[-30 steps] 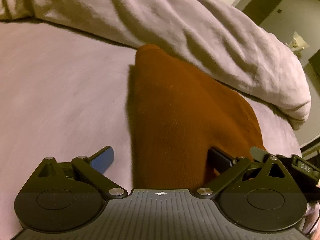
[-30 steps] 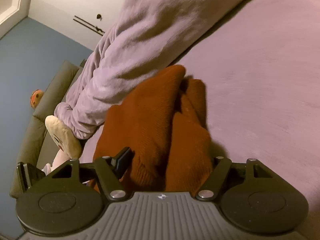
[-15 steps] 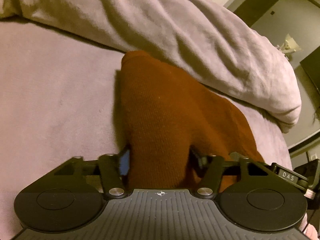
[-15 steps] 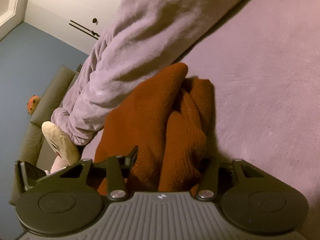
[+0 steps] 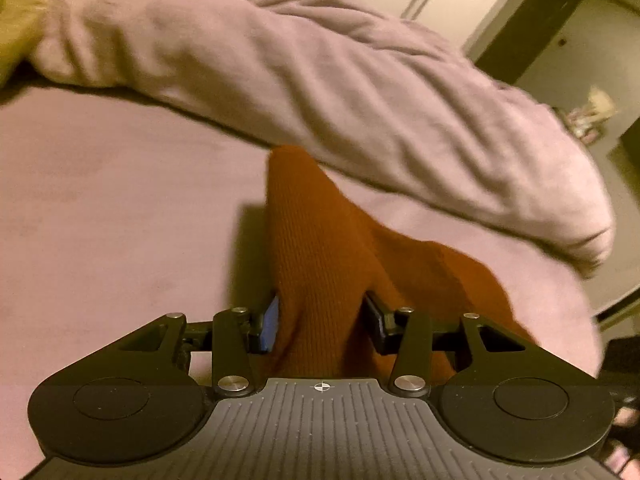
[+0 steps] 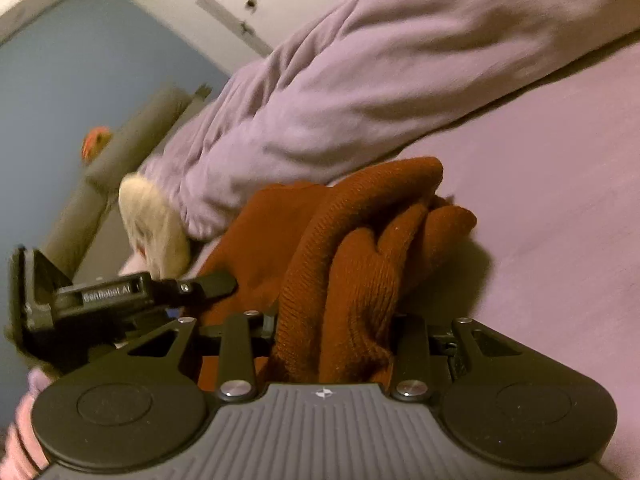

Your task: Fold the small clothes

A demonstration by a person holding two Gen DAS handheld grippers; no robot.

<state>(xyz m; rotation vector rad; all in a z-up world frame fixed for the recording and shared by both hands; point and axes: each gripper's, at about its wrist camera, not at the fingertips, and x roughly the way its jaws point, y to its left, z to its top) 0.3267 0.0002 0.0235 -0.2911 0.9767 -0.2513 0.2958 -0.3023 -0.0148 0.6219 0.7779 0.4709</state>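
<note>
A rust-brown knitted garment (image 5: 320,248) lies on the bed (image 5: 112,208), bunched into a ridge that runs from the lower middle of the left wrist view up to the lilac duvet (image 5: 320,92), whose rolled edge crosses the frame from upper left to right. The left tool (image 5: 322,322) has just been closing and now pinches a fold of the garment between its blue pad and its dark one. In the right wrist view the right tool (image 6: 336,320) has also been closing and grips a thick bundle of the same knit (image 6: 372,248), folds piled in lobes above its fingers. The left tool's body (image 6: 116,296) shows at the left edge there, just beside the cloth. Open sheet spreads at the left of the left view and at the right of the right view; the duvet hems the far side.
</note>
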